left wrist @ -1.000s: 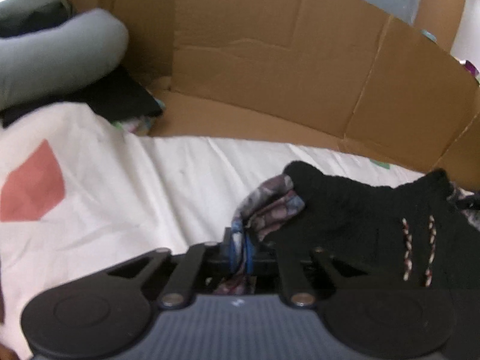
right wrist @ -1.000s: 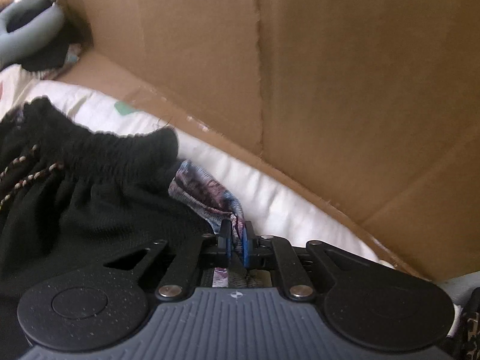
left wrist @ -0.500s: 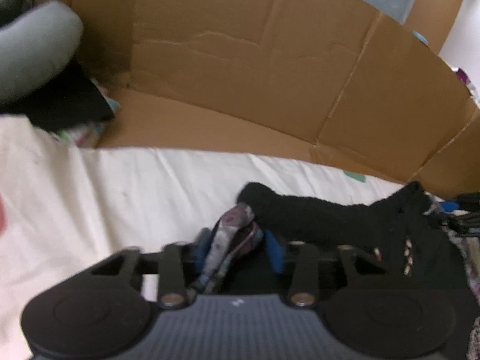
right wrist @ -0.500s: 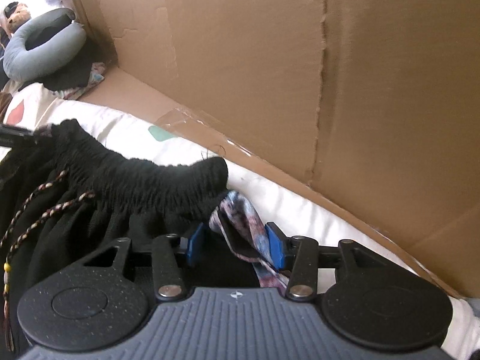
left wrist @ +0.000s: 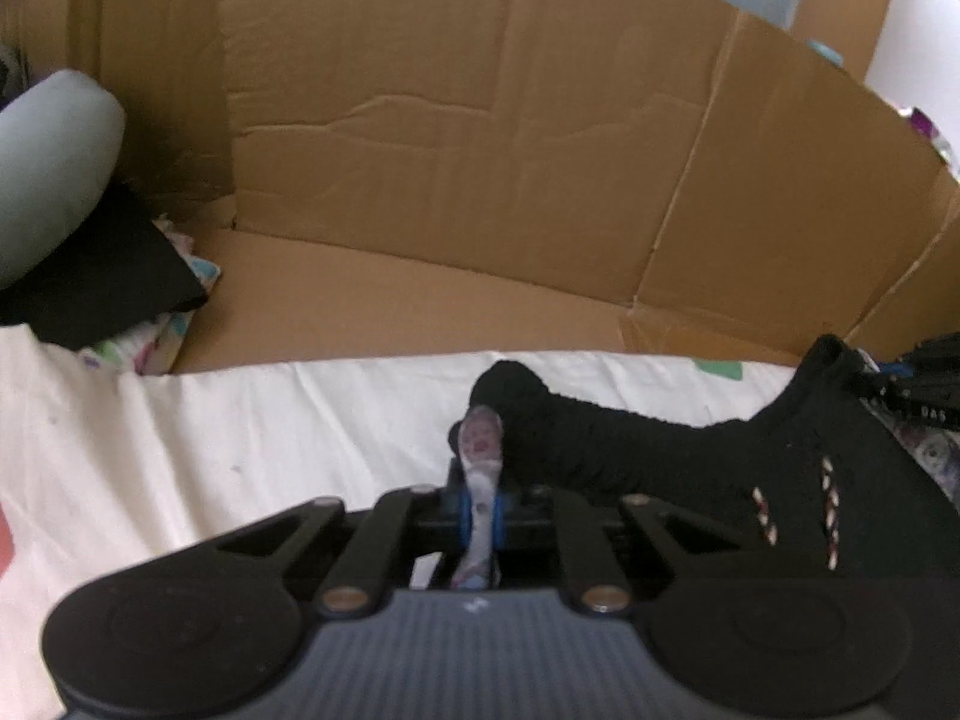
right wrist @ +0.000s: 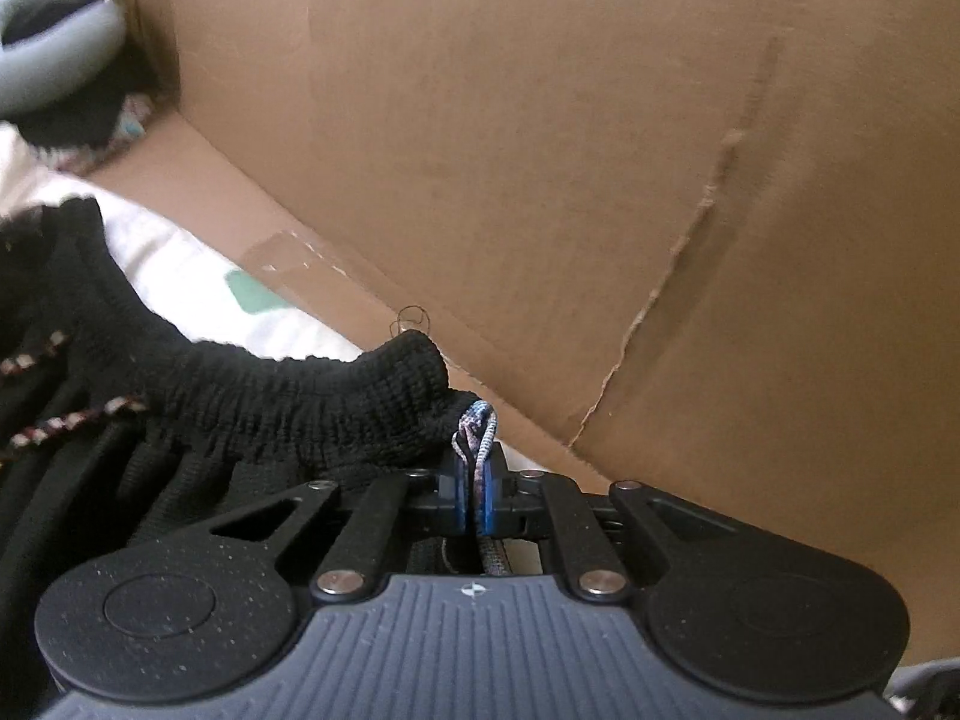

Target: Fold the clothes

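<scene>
A black garment with a ribbed elastic waistband [left wrist: 648,444] and a braided drawstring [left wrist: 828,510] is stretched between my two grippers above a white sheet [left wrist: 210,450]. Its patterned grey-blue lining [left wrist: 480,456] shows at both corners. My left gripper [left wrist: 479,510] is shut on the left waistband corner. My right gripper [right wrist: 474,492] is shut on the right corner, where the waistband [right wrist: 312,402] and lining [right wrist: 477,432] bunch. The right gripper also shows at the right edge of the left wrist view [left wrist: 924,402].
Brown cardboard walls [left wrist: 480,150] stand close behind the sheet, and fill the right wrist view [right wrist: 540,150]. A grey neck pillow [left wrist: 48,150] lies on dark folded clothes [left wrist: 102,282] at the far left. A green patch [right wrist: 255,294] marks the sheet.
Both grippers were shut a second ago, opened half a second ago, and have shut again on the waistband corners. The waistband is now pulled straighter between them and held higher.
</scene>
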Action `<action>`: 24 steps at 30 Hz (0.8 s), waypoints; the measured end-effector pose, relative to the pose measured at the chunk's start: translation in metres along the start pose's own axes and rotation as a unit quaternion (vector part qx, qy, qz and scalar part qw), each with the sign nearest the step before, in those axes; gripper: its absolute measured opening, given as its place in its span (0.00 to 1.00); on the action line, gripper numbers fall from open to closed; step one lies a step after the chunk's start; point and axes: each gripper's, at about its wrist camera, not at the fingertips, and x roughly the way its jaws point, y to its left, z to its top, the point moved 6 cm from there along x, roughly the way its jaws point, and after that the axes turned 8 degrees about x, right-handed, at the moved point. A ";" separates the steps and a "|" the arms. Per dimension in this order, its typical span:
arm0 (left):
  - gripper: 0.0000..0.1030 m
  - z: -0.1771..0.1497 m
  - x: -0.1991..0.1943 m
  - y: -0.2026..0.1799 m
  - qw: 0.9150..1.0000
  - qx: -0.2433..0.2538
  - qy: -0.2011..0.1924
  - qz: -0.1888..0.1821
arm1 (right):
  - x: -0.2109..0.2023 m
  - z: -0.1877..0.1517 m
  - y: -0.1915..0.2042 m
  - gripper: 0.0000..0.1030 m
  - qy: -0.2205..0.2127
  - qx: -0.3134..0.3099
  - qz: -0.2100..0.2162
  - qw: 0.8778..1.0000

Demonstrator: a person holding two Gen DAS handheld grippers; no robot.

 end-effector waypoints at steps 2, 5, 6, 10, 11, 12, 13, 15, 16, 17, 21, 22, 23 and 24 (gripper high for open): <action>0.16 -0.003 0.005 -0.002 1.000 0.005 0.016 0.007 | 0.010 -0.002 0.000 0.09 0.020 0.011 -0.003 1.000; 0.36 -0.002 -0.002 0.001 0.999 0.004 0.028 0.022 | 0.006 0.001 -0.008 0.34 0.036 0.031 0.002 0.999; 0.46 -0.002 -0.007 0.002 0.999 0.005 0.029 0.029 | 0.002 0.002 -0.010 0.42 0.039 0.031 0.005 0.999; 0.53 -0.005 -0.029 0.011 0.999 -0.003 0.020 0.041 | -0.026 -0.004 -0.025 0.45 0.039 0.027 0.011 0.999; 0.54 -0.007 -0.034 0.012 0.999 -0.006 0.019 0.042 | -0.034 -0.006 -0.028 0.45 0.037 0.032 0.014 0.999; 0.58 -0.009 -0.040 0.013 0.999 -0.008 0.018 0.047 | -0.043 -0.008 -0.031 0.45 0.035 0.037 0.016 0.999; 0.59 -0.011 -0.045 0.014 0.998 -0.009 0.018 0.051 | -0.051 -0.011 -0.034 0.45 0.033 0.041 0.019 0.998; 0.59 -0.016 -0.056 0.014 0.998 -0.015 0.019 0.060 | -0.067 -0.016 -0.039 0.45 0.030 0.045 0.022 0.998; 0.59 -0.019 -0.061 0.014 0.998 -0.019 0.020 0.063 | -0.075 -0.019 -0.041 0.45 0.029 0.045 0.023 0.998; 0.59 -0.023 -0.066 0.014 0.997 -0.023 0.022 0.064 | -0.083 -0.022 -0.043 0.45 0.028 0.046 0.026 0.998; 0.63 -0.041 -0.091 0.008 0.997 -0.031 0.029 0.069 | -0.119 -0.045 -0.055 0.45 0.024 0.051 0.039 0.998; 0.63 -0.047 -0.097 0.005 0.997 -0.030 0.032 0.069 | -0.126 -0.052 -0.057 0.45 0.025 0.052 0.042 0.997; 0.63 -0.054 -0.103 0.001 0.997 -0.028 0.036 0.068 | -0.132 -0.060 -0.058 0.45 0.025 0.052 0.045 0.997; 0.65 -0.060 -0.108 -0.002 0.997 -0.027 0.039 0.067 | -0.138 -0.068 -0.059 0.45 0.025 0.052 0.048 0.997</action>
